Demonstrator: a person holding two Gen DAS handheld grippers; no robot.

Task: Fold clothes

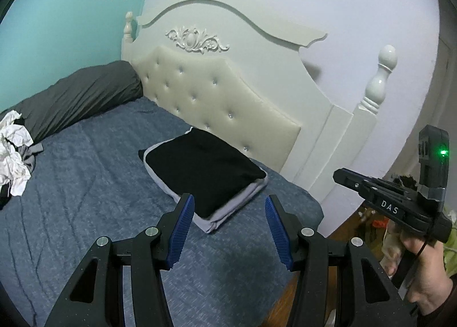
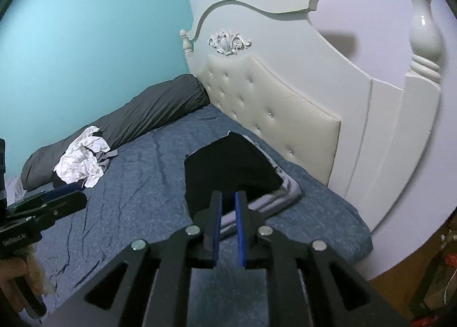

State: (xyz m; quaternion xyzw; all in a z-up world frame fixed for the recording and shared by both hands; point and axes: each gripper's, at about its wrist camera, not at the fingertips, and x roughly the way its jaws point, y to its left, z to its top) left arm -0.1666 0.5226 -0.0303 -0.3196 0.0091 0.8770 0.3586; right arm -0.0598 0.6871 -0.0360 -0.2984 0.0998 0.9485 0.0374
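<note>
A folded black garment [image 1: 200, 167] [image 2: 228, 167] lies on top of a folded grey garment [image 1: 237, 210] [image 2: 285, 193] on the blue bed cover, close to the headboard. My left gripper [image 1: 228, 207] hovers just in front of this stack, open, with nothing between its blue pads [image 1: 182, 230]. My right gripper [image 2: 228, 201] hangs over the stack's near edge, its pads almost together and holding nothing. It also shows at the right of the left wrist view as a black right gripper [image 1: 351, 181] held in a hand [image 1: 422, 270]. A crumpled pile of white and grey clothes [image 1: 14, 155] [image 2: 82, 161] sits further left.
The blue bed cover [image 1: 85, 198] [image 2: 137, 184] spreads wide between pile and stack. A dark grey rolled duvet [image 1: 74, 98] lies along the turquoise wall. A cream tufted headboard [image 1: 214, 93] and white bedpost [image 1: 380, 78] stand behind the stack. Wooden floor lies beyond the bed's right edge.
</note>
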